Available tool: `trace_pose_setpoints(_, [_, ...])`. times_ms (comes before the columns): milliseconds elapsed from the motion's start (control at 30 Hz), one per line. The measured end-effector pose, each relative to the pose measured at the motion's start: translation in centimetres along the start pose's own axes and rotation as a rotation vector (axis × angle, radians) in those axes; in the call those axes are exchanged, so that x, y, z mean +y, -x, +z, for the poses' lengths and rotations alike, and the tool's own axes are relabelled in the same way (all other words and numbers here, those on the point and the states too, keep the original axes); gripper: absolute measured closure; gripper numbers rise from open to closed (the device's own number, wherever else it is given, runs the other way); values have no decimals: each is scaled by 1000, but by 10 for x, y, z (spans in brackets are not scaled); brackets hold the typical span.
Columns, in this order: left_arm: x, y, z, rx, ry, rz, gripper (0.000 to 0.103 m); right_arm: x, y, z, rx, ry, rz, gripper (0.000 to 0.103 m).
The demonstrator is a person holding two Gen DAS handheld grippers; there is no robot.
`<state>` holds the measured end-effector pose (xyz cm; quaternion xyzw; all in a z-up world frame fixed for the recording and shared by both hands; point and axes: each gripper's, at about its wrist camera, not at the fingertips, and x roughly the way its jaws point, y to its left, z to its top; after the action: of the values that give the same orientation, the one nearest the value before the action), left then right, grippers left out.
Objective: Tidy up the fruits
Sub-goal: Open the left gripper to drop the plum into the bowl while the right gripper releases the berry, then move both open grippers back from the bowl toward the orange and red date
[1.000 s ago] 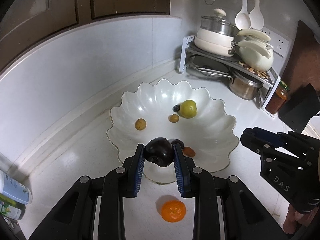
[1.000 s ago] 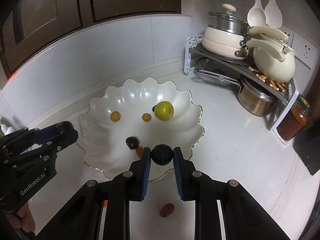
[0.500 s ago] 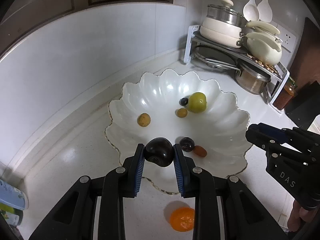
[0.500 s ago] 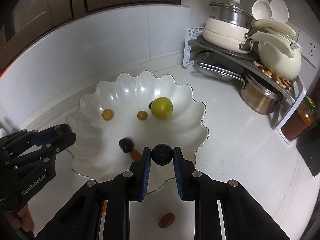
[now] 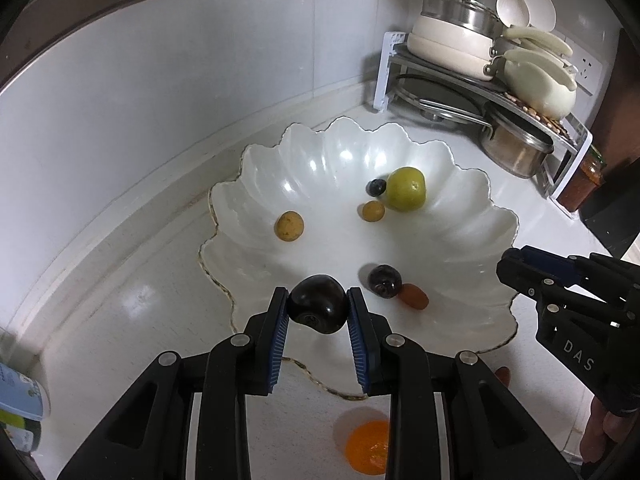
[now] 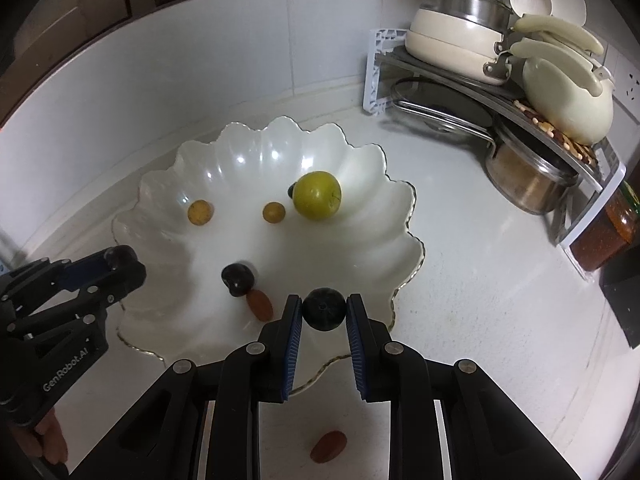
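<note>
A white scalloped bowl (image 5: 472,196) (image 6: 372,208) stands on the white counter. In it lie a yellow-green fruit (image 5: 405,189) (image 6: 317,196), two small yellow fruits (image 5: 289,226) (image 5: 373,211), a blueberry (image 5: 376,187), a dark plum (image 5: 384,279) (image 6: 237,278) and a small red fruit (image 5: 414,296) (image 6: 260,305). My left gripper (image 5: 319,309) is shut on a dark plum (image 5: 319,309) over the bowl's near rim. My right gripper (image 6: 324,309) is shut on a dark round fruit (image 6: 324,309) above the bowl's near right edge.
An orange (image 5: 367,452) and a small red fruit (image 6: 329,446) lie on the counter in front of the bowl. A metal rack (image 6: 480,92) with pots, lids and a jar (image 6: 608,236) fills the back right corner. A tiled wall curves behind.
Both grippers have sunk and moved forward toward the bowl, each keeping its fruit. The bowl looks larger and the orange has slid to the frame's bottom.
</note>
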<state>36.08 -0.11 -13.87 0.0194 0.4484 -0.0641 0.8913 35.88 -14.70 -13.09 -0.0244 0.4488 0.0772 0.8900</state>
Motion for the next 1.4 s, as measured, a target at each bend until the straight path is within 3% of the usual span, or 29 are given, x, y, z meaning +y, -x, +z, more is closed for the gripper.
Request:
trace_pose_setpoints(133, [0,0,1,-8,-3,19,56,2,0,2,1,15,-15,72])
trace_pose_setpoints(233, [2,2,1,-14,-4,31,54,3,3,3,-13,16,-15,56])
trace_pose_setpoints(300, [2,4,2,-18,-3,33,53,3,6,4,-24,17,-19,51])
trace_pose_setpoints(433, [4,9,3,-33,6,42,40,4,12,5,-49,19,-25,43])
trace_pose_setpoints(700, [3,24,4,-55,12,49,27,-1,27,7,-78,-2,-44,40])
trace_pose_setpoints(1100, [-4,53,-2,-84,15,50,27,-5,52,0,-102,-15,-57,40])
trace_pose_setpoints(1200, [-5,60,-3,-91,23,52,22,-7,60,-2,-109,-21,-67,40])
trace_pose_setpoints(1400, [-8,75,-6,-109,24,56,22,-10,75,-7,-135,-33,-78,33])
